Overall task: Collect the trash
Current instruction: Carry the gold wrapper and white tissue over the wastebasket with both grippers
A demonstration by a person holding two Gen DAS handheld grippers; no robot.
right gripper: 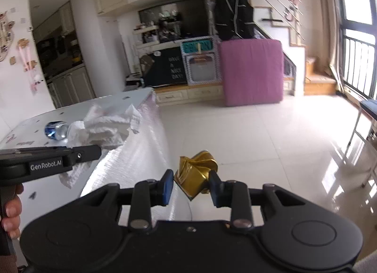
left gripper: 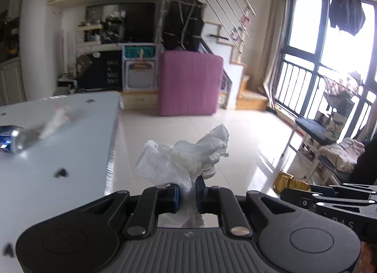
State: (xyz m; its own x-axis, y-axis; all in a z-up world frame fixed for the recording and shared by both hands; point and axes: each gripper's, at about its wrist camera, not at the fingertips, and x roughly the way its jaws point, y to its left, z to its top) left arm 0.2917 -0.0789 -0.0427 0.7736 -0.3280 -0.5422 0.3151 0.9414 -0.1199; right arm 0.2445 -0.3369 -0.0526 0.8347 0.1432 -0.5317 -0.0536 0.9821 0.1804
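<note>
A crumpled white tissue is pinched in my left gripper, which hangs over the floor just past the table's right edge. The same tissue shows in the right wrist view, ahead of the left gripper's body. My right gripper is shut on a crushed gold foil wrapper, also over the floor. That gold wrapper appears at the right of the left wrist view. A blue and silver can lies on its side on the white table, with a clear plastic wrapper beside it.
Pale glossy floor tiles stretch ahead. A pink upright mattress leans against a low cabinet at the back. A bench with cushions stands by the window at the right. A hand holds the left gripper's handle.
</note>
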